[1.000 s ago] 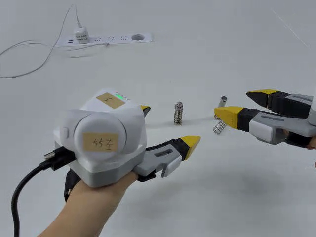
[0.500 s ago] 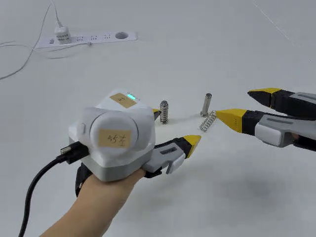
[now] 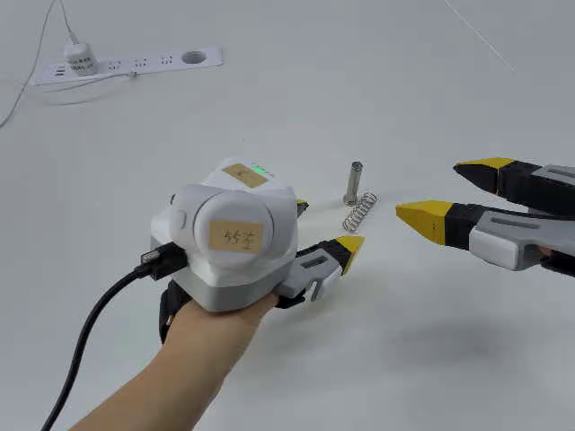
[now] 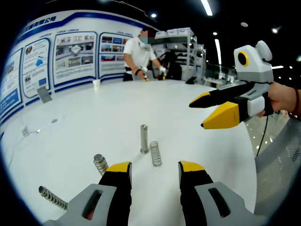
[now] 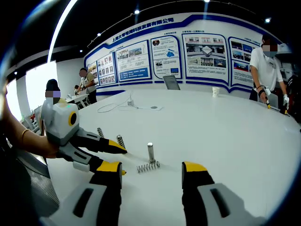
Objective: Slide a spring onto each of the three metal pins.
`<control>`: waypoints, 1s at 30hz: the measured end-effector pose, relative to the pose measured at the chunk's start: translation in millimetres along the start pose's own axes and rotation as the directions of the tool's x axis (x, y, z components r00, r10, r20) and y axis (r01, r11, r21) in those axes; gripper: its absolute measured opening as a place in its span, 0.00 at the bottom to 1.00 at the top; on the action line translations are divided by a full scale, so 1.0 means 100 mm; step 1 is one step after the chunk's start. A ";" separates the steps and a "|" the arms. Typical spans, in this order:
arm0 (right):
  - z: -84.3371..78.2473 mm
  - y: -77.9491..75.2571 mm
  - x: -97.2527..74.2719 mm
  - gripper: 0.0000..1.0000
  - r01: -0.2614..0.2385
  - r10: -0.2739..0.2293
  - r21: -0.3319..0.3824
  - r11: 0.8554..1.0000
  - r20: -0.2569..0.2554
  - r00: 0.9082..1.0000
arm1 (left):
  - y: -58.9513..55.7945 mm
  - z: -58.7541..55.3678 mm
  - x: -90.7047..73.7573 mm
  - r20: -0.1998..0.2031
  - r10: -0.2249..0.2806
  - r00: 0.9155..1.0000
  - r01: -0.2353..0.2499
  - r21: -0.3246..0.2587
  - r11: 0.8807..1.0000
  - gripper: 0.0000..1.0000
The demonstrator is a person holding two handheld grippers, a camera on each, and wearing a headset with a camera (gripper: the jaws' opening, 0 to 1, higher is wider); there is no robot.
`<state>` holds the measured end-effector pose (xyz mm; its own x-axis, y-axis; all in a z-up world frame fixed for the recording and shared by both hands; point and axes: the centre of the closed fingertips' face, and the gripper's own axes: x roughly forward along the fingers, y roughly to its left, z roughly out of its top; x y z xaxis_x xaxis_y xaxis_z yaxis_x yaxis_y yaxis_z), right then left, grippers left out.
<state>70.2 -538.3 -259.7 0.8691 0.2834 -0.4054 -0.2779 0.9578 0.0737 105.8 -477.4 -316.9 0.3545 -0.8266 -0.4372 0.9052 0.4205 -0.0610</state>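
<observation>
- While the bare pin (image 3: 355,182) stands upright on the white table (image 3: 431,359), well in from its edges, a loose spring (image 3: 359,212) lies on its side just beside the pin's foot, toward the table's near edge.
- A spring-covered pin (image 4: 100,164) stands apart from the bare one, toward the table's left edge. In the left gripper view it sits just ahead of one yellow jaw tip.
- Farther toward that left edge is another coil (image 4: 52,197). Whether it stands on a pin or lies flat cannot be told.
- The left tool (image 3: 325,228) has its jaws spread with nothing between them. It points at the bare pin and the loose spring, near them but not touching.
- A forearm (image 3: 171,377) carries this tool, and a black cable (image 3: 81,341) trails from its back toward the near edge.
- The right tool (image 3: 434,189) comes in from the table's right edge, jaws likewise spread and empty. Its nearer yellow tip is close to the loose spring but apart from it.
- A white power strip (image 3: 126,63) lies toward the table's far left corner with a white plug (image 3: 76,54) seated in it.
- Beyond the table's far edge, a person in a white shirt (image 4: 136,54) stands before blue-and-white wall boards (image 5: 155,56).
</observation>
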 end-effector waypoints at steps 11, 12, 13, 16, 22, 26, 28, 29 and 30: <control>-0.06 -0.03 -0.06 0.50 0.018 -0.018 0.003 1.000 0.002 1.000 | 0.02 -0.09 0.20 -0.028 0.011 1.000 -0.013 -0.051 0.999 0.27; -0.06 -0.03 -0.06 0.50 0.020 -0.020 0.009 1.000 0.003 1.000 | 0.02 -0.09 0.23 -0.029 0.013 0.999 -0.014 -0.053 0.999 0.27; -0.06 -0.04 -0.06 0.50 0.023 -0.023 0.015 1.000 0.005 1.000 | 0.02 -0.09 0.24 -0.029 0.013 0.999 -0.014 -0.055 0.998 0.27; -0.07 -0.05 -0.06 0.49 0.025 -0.025 0.025 0.999 0.005 1.000 | 0.02 -0.09 0.28 -0.029 0.011 1.000 -0.013 -0.051 0.999 0.25; -0.08 -0.07 -0.06 0.47 0.033 -0.033 0.035 0.999 0.007 0.999 | 0.00 -0.12 0.34 -0.045 0.002 0.999 -0.003 -0.034 0.999 0.21; -0.09 -0.09 -0.07 0.47 0.035 -0.036 0.051 0.998 0.009 0.999 | -0.02 -0.15 0.38 -0.059 0.000 0.998 -0.001 -0.012 1.000 0.19; -0.11 -0.09 -0.07 0.47 0.038 -0.039 0.057 0.998 0.006 0.999 | -0.04 -0.15 0.38 -0.054 -0.008 0.999 0.007 -0.004 1.000 0.18; -0.11 -0.09 -0.07 0.47 0.040 -0.040 0.059 0.997 0.005 0.999 | -0.05 -0.15 0.38 -0.054 -0.011 0.999 0.011 -0.001 1.000 0.18; -0.12 -0.10 -0.08 0.47 0.041 -0.041 0.061 0.997 0.003 0.999 | -0.05 -0.14 0.38 -0.054 -0.010 0.999 0.011 0.008 1.000 0.18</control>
<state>61.7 -550.3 -267.9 0.8810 0.2439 -0.4053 -0.2167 0.9697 0.1124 111.4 -505.4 -346.0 0.3322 -0.8095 -0.4841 0.9108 0.4086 -0.0583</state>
